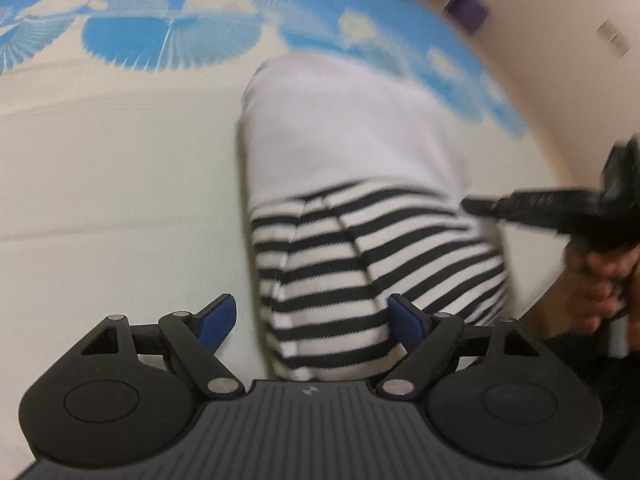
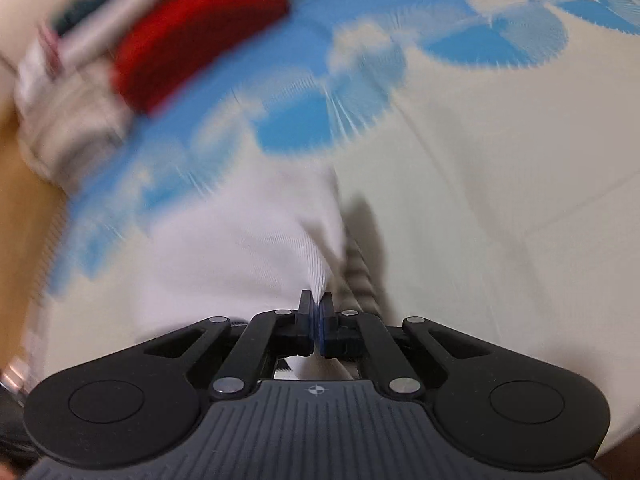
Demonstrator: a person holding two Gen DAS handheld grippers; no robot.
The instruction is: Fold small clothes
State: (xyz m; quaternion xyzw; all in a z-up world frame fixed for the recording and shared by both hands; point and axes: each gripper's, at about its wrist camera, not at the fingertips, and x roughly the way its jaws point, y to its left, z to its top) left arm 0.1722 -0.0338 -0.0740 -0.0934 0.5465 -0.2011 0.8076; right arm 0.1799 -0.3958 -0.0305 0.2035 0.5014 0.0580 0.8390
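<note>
A small garment (image 1: 352, 208), plain white at the far end and black-and-white striped at the near end, lies on a cream and blue bedsheet (image 1: 120, 160). My left gripper (image 1: 308, 320) is open, with its blue pads either side of the striped end, not gripping it. My right gripper (image 2: 316, 320) is shut on the white cloth of the garment (image 2: 240, 248), which is lifted into a ridge. The right gripper also shows in the left wrist view (image 1: 472, 205), at the garment's right edge, held by a hand.
A red item (image 2: 192, 36) and a blurred pile of other cloth (image 2: 68, 92) lie at the far left of the bed in the right wrist view. A wooden bed edge (image 2: 16, 184) runs along the left. A pale wall (image 1: 560, 60) stands at the right.
</note>
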